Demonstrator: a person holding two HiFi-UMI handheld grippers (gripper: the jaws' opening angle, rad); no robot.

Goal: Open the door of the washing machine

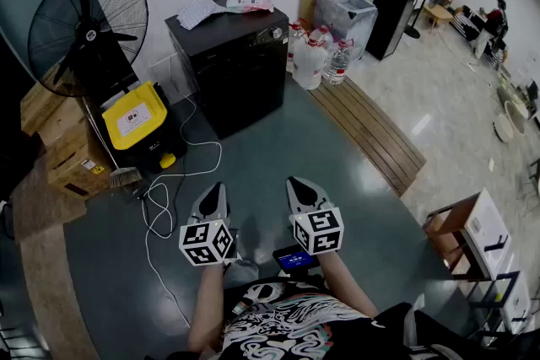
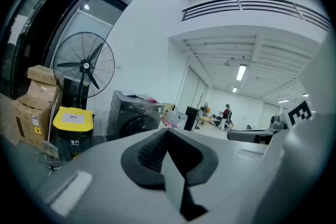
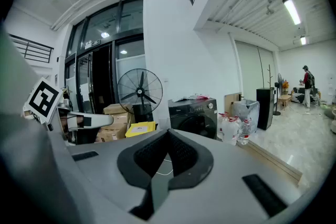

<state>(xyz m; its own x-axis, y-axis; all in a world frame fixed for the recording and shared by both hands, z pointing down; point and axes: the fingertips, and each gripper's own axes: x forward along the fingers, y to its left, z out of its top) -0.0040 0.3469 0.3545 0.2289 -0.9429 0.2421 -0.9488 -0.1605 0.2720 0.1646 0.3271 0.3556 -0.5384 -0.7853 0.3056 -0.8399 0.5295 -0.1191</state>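
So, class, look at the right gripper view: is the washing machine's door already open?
No, the round door lies shut, flat against the dark front of the washing machine.

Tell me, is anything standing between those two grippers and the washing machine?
Nothing visible blocks the way. Bare floor runs from the left gripper and right gripper, both shut and empty, to the washing machine. Only a white cable lies flat on the floor, left of that path, near the yellow-lidded bin.

left claw (image 1: 213, 196): closed, empty | right claw (image 1: 301, 191): closed, empty
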